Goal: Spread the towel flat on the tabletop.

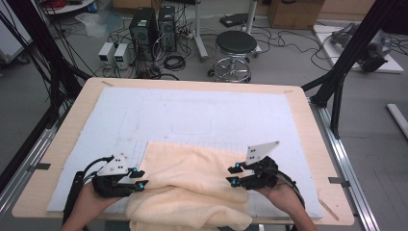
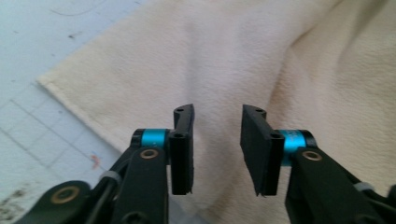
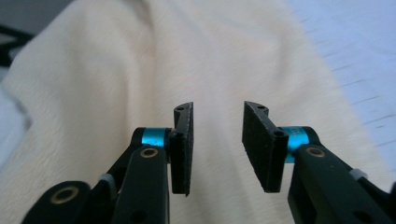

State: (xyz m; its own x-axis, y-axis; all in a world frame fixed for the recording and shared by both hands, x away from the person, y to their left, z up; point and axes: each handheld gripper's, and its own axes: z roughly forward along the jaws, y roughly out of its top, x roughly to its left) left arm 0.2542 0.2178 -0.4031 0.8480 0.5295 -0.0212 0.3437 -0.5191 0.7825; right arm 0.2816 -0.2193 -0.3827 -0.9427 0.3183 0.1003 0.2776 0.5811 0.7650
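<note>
Towel (image 1: 187, 185) lies unmarked between left gripper (image 1: 139, 179) and right gripper (image 1: 232, 175), jaws apart.

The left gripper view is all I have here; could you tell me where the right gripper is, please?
Observer: In the high view the right gripper is at the right edge of the cream towel, facing the left gripper across it.
Operator: Thank you. Is it gripping the cloth?
Observer: No, in the right gripper view its jaws stand apart with towel showing between them and nothing pinched.
Operator: And does the towel lie wholly on the table?
Observer: No, its near edge hangs over the front of the wooden table, between the person's forearms.
</note>
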